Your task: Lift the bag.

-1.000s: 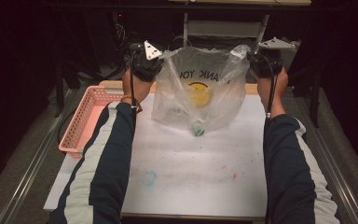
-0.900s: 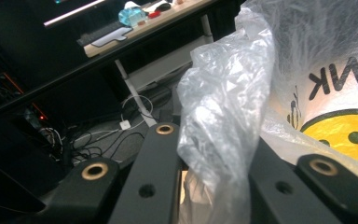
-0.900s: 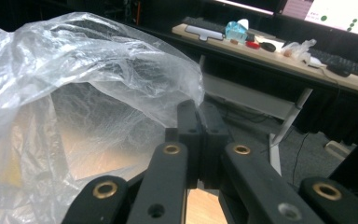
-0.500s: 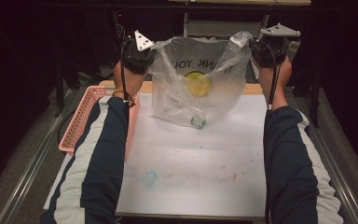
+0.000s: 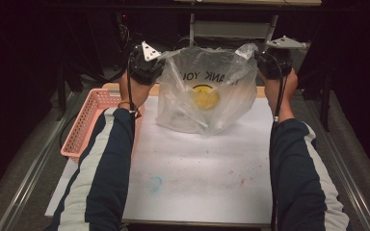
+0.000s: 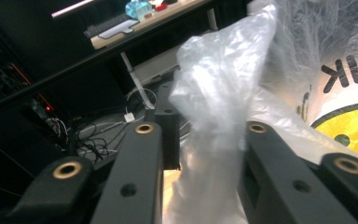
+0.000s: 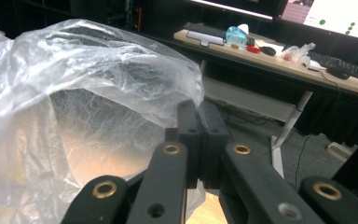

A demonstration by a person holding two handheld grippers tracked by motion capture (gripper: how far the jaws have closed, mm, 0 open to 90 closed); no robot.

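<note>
Tongs are working as a pair here, each taking one top corner of a clear plastic bag (image 5: 207,91) so that it is hanging spread between them above the far edge of the bench (image 5: 197,173). The left gripper (image 5: 147,67) has just been opening its jaws; in the left gripper view they are standing a little apart, with the bag's twisted handle (image 6: 214,116) running up between them and no clear pinch on it, so it is probably letting go or resettling its hold. The right gripper (image 5: 270,60) is clamping the opposite handle: in the right gripper view its jaws are meeting tight on the crumpled film (image 7: 186,100).

Holding the two corners apart and high is likely meant to keep the bag's mouth open and its body draping free, with the bottom just resting on the bench near its far edge. Printed lettering and a yellow face (image 5: 204,98) are showing through the film.

Beside the left forearm, a pink basket (image 5: 84,127) is sitting along the bench's left edge, well clear of the bag. Faint coloured stains are marking the bench's white surface toward the near edge.
</note>
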